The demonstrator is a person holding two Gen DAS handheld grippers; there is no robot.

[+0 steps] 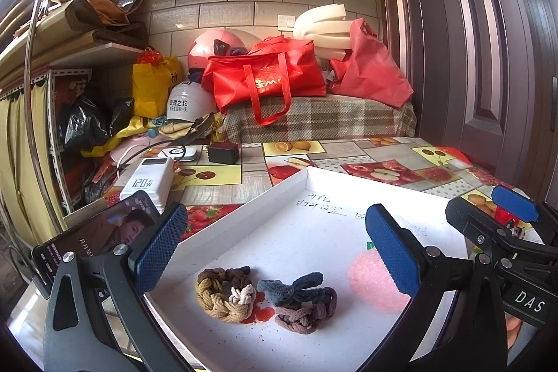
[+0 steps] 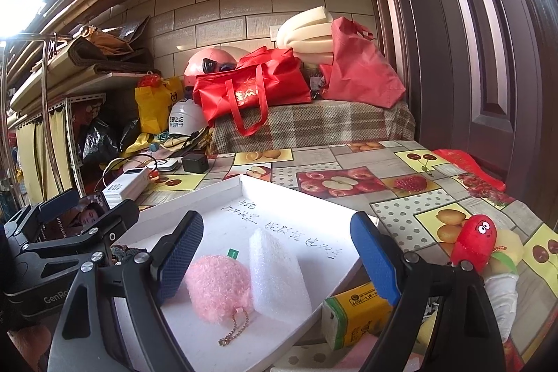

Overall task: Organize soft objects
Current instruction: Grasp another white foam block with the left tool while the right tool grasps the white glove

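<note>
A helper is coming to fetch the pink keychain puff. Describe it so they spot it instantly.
Find the shallow white tray on the fruit-print tablecloth. Inside, beside a white foam block, lies the pink fluffy ball. It alone is pink and fuzzy, with a small bead chain trailing from it.

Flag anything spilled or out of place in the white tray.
A red stain with scattered specks marks the white tray floor between the two clusters of braided hair ties. It looks like a spill.
</note>
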